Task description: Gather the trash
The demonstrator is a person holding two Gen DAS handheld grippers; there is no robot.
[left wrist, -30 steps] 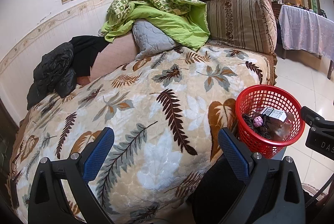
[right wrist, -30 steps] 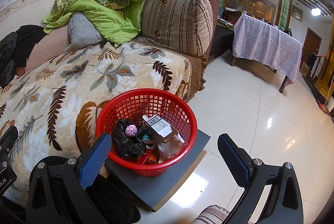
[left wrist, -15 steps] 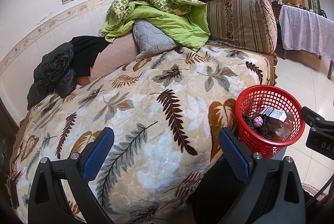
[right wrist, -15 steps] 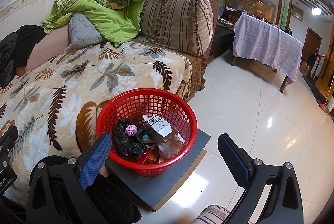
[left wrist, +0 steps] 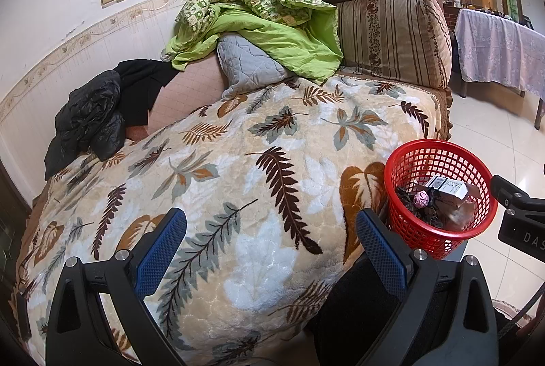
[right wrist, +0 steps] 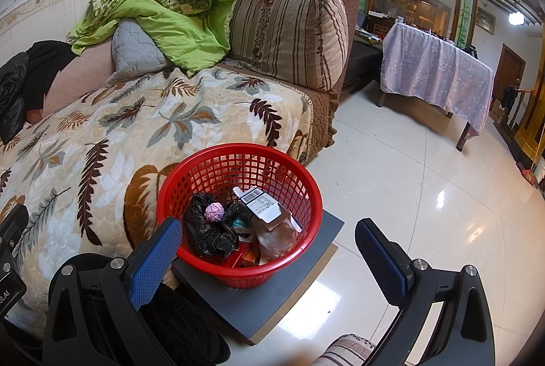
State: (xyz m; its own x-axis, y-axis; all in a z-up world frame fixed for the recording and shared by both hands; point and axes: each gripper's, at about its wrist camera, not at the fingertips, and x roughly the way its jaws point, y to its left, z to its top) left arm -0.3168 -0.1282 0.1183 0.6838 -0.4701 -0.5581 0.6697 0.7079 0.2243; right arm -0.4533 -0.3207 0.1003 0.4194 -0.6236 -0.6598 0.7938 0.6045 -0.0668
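A red plastic basket point(right wrist: 299, 185) stands on a grey board point(right wrist: 306, 243) on the floor beside the sofa. It holds black bags point(right wrist: 207, 233), a pink crumpled ball point(right wrist: 214, 212), a barcoded packet point(right wrist: 262, 204) and other wrappers. The basket also shows at the right of the left wrist view point(left wrist: 422, 158). My right gripper point(right wrist: 269, 241) is open and empty, just in front of and above the basket. My left gripper point(left wrist: 270, 234) is open and empty over the leaf-patterned blanket point(left wrist: 238, 168). No loose trash shows on the blanket.
The sofa carries a green quilt point(left wrist: 265, 21), a grey cushion point(left wrist: 245, 66), a striped cushion point(left wrist: 391, 35) and black clothes point(left wrist: 98, 113). A table with a lilac cloth point(right wrist: 439, 69) stands across the glossy tiled floor point(right wrist: 425, 195). A dark round object point(right wrist: 184, 321) sits below the basket board.
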